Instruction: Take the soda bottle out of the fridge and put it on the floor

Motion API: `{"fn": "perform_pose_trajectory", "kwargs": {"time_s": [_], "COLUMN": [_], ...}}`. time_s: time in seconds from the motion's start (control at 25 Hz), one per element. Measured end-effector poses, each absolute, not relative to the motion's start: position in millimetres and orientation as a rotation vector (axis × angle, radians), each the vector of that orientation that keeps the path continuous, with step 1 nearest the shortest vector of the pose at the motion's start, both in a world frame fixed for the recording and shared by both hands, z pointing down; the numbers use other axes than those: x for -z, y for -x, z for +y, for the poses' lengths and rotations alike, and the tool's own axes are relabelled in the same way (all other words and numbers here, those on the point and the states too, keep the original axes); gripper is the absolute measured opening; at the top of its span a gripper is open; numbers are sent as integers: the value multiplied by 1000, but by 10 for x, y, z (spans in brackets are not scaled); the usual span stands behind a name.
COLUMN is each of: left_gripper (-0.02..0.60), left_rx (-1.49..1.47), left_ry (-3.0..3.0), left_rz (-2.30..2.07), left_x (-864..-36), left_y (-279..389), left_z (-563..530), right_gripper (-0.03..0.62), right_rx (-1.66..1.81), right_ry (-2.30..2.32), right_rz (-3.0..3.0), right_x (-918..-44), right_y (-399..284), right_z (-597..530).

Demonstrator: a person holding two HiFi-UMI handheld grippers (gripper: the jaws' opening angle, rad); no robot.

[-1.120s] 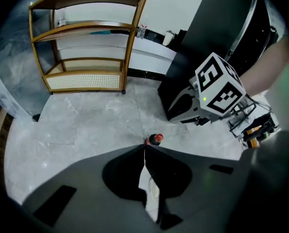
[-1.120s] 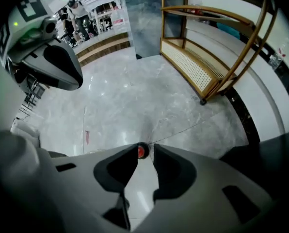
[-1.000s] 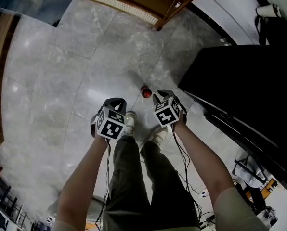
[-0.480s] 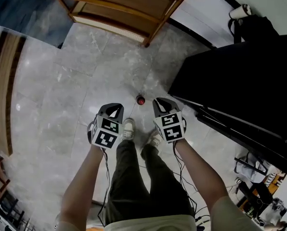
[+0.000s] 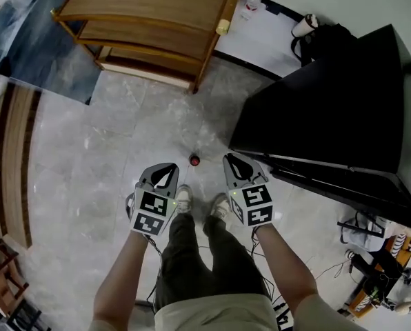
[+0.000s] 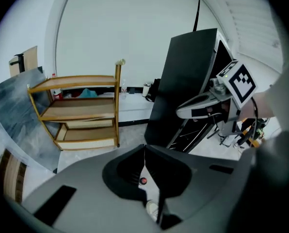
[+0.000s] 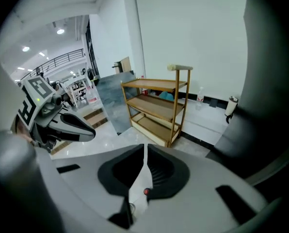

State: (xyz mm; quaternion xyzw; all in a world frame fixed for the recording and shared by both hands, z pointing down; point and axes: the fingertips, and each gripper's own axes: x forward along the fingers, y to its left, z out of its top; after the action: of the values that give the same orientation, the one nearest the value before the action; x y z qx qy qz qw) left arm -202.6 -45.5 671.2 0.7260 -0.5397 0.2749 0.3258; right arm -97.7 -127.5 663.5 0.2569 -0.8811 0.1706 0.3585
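The soda bottle (image 5: 194, 160) stands upright on the floor (image 5: 88, 150) at the centre of the head view, red cap up, just ahead of the person's shoes (image 5: 185, 198). The left gripper (image 5: 168, 169) is clenched on nothing. The right gripper (image 5: 232, 161) has just been closing, its jaws now all but together with nothing between them. The bottle is probably smooth, round and weighty if full, so it could tip easily. A hold across the body below the neck would suit best.
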Motion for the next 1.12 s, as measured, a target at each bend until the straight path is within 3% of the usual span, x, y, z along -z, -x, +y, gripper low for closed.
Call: {"fn": "perform_pose_trajectory", "kwargs": {"time_s": [1.12], "left_gripper": [7], "left_rx": [-590], "left_ry": [-2504], "left_rz": [-1505], "left_x": [-2735], "left_y": [991], "left_z": [-1143], "right_gripper": [0], "right_rx": [-273], "right_ry": [-1088], "right_rz": [-2601], "right_x": [-2721], "right_y": [-220], "right_z": [-1341]}}
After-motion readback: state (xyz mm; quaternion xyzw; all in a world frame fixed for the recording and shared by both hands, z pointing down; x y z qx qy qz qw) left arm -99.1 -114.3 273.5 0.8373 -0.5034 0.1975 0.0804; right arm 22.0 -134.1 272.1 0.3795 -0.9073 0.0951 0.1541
